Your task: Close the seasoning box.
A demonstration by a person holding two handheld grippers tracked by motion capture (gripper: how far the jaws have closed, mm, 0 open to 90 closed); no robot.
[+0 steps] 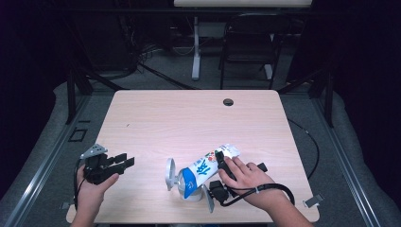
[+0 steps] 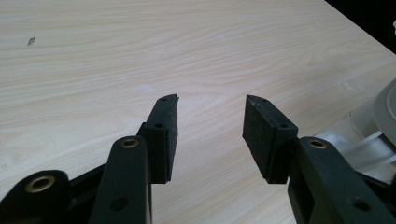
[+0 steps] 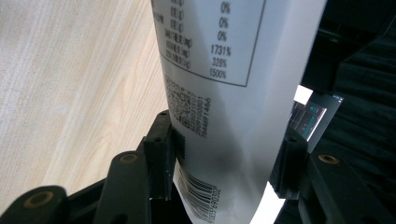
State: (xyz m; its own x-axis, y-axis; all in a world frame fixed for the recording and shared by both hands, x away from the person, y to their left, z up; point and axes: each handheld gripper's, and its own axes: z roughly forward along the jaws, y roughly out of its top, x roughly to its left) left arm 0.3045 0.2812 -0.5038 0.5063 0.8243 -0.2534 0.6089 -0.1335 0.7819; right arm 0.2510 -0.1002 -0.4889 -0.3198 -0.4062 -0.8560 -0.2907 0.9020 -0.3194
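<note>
Two grippers sit low over the table — the right gripper has its jaws clamped on a white pouch lying tilted near the front edge. The left gripper rests well apart from it, jaws open and bare.

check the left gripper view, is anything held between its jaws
No, the left gripper has its jaws spread apart with bare wooden table showing through the gap between them.
</note>
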